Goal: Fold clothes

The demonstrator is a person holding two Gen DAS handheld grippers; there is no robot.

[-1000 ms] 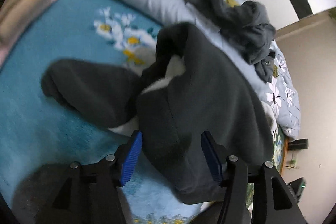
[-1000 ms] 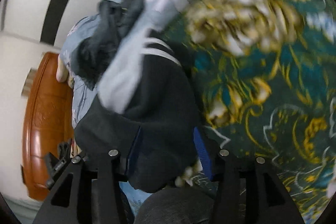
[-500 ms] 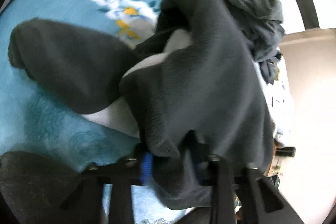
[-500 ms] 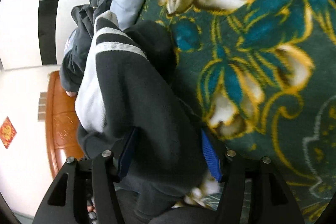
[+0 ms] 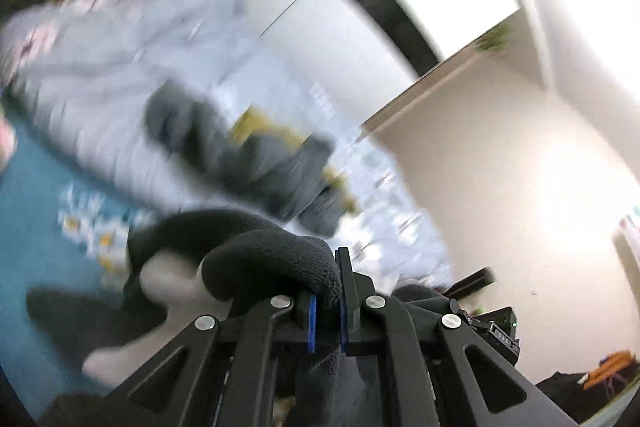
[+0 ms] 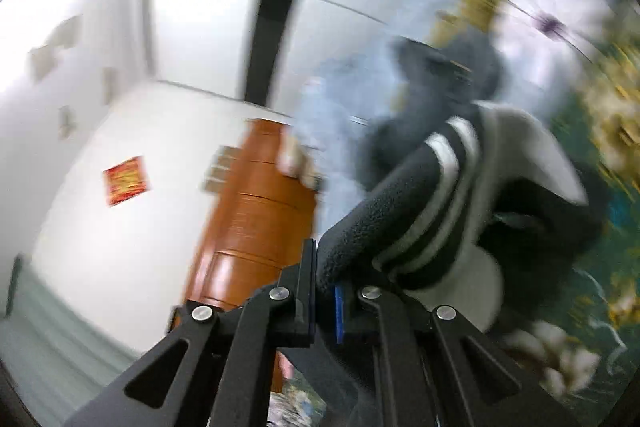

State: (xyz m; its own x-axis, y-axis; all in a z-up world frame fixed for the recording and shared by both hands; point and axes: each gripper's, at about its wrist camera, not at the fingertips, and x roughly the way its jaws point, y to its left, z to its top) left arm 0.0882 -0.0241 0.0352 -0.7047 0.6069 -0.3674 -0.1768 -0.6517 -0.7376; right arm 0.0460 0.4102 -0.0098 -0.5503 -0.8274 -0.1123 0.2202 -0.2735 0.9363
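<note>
A dark grey fleece garment (image 5: 264,259) with white lining and white stripes hangs between both grippers above the bed. My left gripper (image 5: 325,311) is shut on a fold of it, the fleece bulging over the blue pads. My right gripper (image 6: 325,291) is shut on another edge of the same garment (image 6: 400,223), near the striped cuff (image 6: 448,163). The rest of the garment droops to the side in each view. Both views are blurred by motion.
A heap of other dark grey clothes (image 5: 256,155) lies on the pale floral duvet (image 5: 100,67). A teal blanket (image 5: 36,211) covers the bed front. A green and gold floral cover (image 6: 612,211) is at right. A wooden headboard (image 6: 256,211) stands against the white wall.
Both grippers closed on the fleece garment and lifted it up off the bed. The views swung from looking down at the bedding to looking toward the walls.
</note>
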